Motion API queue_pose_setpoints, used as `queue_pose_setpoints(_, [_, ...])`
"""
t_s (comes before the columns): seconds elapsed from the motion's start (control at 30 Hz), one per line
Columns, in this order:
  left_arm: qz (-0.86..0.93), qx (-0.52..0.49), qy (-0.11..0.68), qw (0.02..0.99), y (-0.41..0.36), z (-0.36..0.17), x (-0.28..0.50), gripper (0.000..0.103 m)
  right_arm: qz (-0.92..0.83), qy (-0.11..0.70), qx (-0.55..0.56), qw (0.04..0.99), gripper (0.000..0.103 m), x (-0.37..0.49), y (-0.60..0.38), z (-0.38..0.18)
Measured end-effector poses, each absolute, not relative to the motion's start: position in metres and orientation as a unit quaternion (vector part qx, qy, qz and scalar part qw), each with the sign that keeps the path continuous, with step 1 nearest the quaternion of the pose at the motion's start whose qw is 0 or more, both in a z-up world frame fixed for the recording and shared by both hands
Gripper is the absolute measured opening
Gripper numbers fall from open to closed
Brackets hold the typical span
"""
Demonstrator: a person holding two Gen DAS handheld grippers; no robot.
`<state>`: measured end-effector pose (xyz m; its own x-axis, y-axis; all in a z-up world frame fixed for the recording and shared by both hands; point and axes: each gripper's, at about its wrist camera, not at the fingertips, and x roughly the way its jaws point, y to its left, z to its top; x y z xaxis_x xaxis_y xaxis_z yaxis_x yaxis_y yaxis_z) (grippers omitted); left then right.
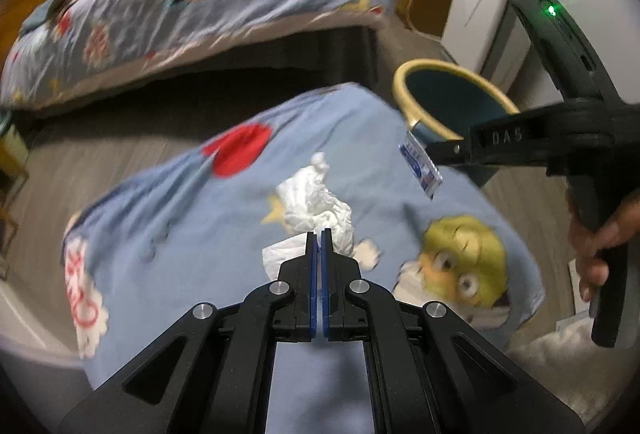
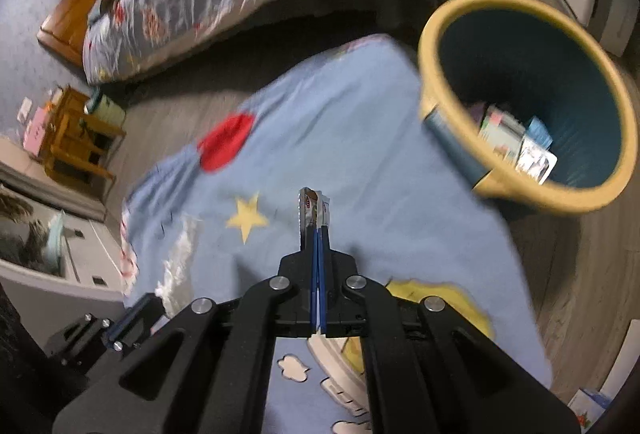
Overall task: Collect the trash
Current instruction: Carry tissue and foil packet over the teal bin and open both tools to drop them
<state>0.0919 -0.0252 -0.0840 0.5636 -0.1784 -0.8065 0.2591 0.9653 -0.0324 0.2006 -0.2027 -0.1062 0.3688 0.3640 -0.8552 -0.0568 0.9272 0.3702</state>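
My left gripper [image 1: 319, 234] is shut on a crumpled white tissue [image 1: 316, 199] and holds it above the blue cartoon blanket [image 1: 192, 234]. My right gripper [image 2: 319, 232] is shut on a small foil wrapper [image 2: 313, 207], edge-on in its own view. In the left wrist view the same wrapper [image 1: 421, 165] hangs from the right gripper [image 1: 434, 149] near the bin. The blue bin with a yellow rim [image 2: 440, 29] stands at the blanket's far right edge and holds several wrappers [image 2: 520, 145]. It also shows in the left wrist view [image 1: 408, 101].
A bed with a matching blue cover [image 1: 192, 1] lies behind the blanket. A white appliance [image 1: 484, 5] stands at the back right. A small wooden table [image 2: 76, 137] stands at the left. The floor [image 2: 580, 274] is grey wood.
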Motion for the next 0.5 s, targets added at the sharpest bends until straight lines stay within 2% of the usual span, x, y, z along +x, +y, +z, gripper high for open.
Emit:
queue_pose_setpoints(0.27, [-0.168, 0.069, 0.425, 0.887, -0.09, -0.066, 0.136, 0.002, 0.088, 0.512, 0.167, 0.838, 0.0, 0.23, -0.287, -0.075])
queue_pose_setpoints(0.5, [-0.215, 0.085, 0.415, 0.88, -0.158, -0.071, 0.177, 0.002, 0.042, 0.503, 0.207, 0.838, 0.0, 0.253, -0.37, -0.088])
